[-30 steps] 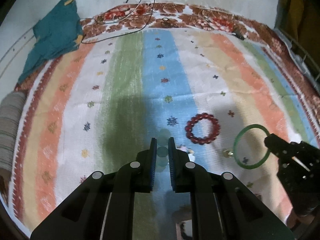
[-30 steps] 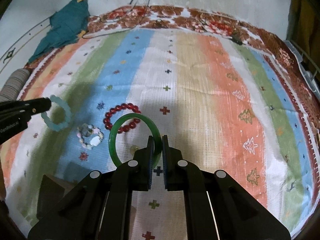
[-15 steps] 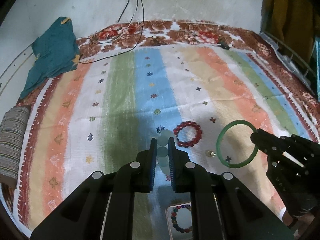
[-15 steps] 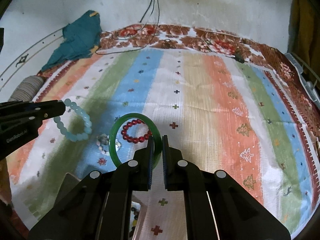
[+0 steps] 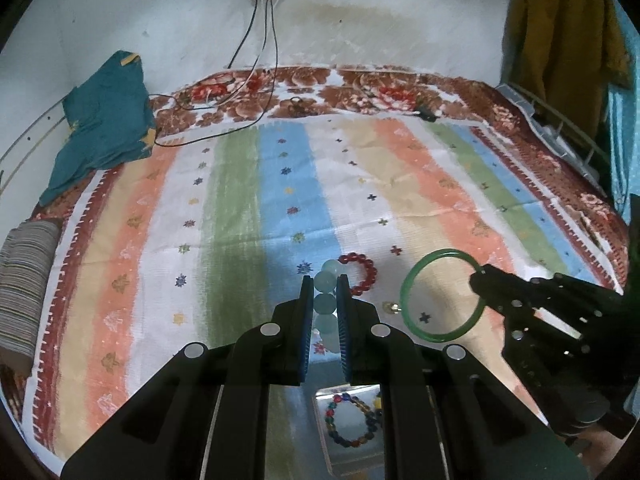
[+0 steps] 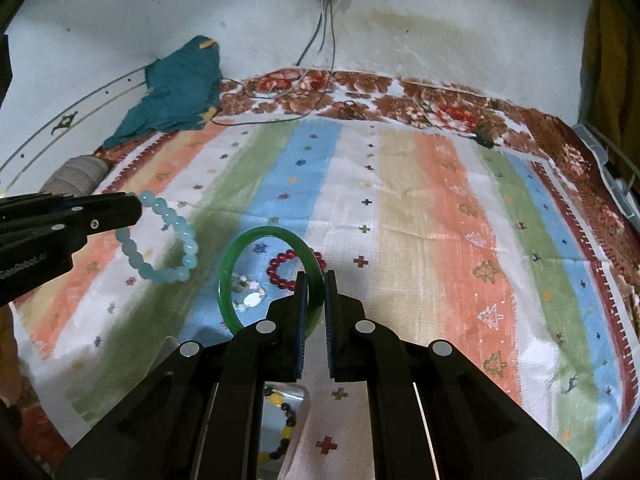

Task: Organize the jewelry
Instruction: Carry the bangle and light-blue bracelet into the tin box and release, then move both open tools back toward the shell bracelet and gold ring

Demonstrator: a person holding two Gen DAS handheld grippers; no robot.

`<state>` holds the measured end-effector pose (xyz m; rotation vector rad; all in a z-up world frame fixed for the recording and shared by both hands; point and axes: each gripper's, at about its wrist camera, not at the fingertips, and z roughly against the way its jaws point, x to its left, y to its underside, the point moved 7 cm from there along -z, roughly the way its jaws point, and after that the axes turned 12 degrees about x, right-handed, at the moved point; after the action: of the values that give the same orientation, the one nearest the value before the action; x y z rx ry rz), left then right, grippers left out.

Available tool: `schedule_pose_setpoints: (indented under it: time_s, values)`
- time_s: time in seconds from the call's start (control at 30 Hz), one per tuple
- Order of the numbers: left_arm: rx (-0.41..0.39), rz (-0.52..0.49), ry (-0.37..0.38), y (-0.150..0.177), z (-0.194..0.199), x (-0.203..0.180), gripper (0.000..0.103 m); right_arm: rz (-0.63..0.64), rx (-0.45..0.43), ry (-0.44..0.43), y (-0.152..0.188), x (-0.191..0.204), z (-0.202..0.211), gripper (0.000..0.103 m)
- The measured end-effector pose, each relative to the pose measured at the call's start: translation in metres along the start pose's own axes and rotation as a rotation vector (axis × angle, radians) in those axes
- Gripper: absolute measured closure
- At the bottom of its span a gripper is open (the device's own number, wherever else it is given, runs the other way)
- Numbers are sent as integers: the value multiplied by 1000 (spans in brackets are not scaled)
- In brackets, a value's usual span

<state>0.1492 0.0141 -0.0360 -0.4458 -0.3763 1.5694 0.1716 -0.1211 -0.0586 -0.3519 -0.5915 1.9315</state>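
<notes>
My left gripper (image 5: 324,283) is shut on a pale blue bead bracelet (image 5: 325,303), held above the striped bedspread (image 5: 240,220). From the right wrist view the same left gripper (image 6: 134,210) comes in from the left with the blue bracelet (image 6: 182,225) hanging off its tip. My right gripper (image 6: 316,280) is shut on a green bangle (image 6: 227,276); the left wrist view shows that gripper (image 5: 478,276) and bangle (image 5: 408,286) on the right. A red bead bracelet (image 5: 370,270) lies on the cloth beneath, with a pearly piece (image 6: 248,294) beside it.
A shallow box (image 5: 323,440) holding a multicoloured bead bracelet (image 5: 348,420) sits at the near edge under both grippers. A small gold item (image 5: 390,307) lies by the red bracelet. A teal cloth (image 5: 104,128), cables (image 5: 256,92) and a striped roll (image 5: 24,280) lie farther off.
Both grippers have risen off the bedspread, each still holding its bracelet. The wall and socket came into view, and the box with the multicoloured bracelet appeared at the bottom.
</notes>
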Motion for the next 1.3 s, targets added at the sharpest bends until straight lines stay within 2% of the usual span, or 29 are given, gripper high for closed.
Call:
schedule_pose_setpoints:
  time_s: [0.43,0.7,0.83,0.93,1.07,1.3]
  values:
    - [-1,-39,65,29,23,-17,92,11,-2,-24,22,12,18,94]
    - [-28,-93,43,46,38,-33,92,7,19,-41,43,15,26,94]
    - [-5,-100,39,50,36,-36,91,10,55,-74,49,18,22,94]
    - [-7,-108,2,50,35,-36,86,9,97,-67,53,17,14,87]
    - [-4,-100,-29,49,31,-32,83,-16,115,-62,55,11,9,84]
    - [7,-58,-55,45,25,-16,73,-35,108,-59,51,5,10,65]
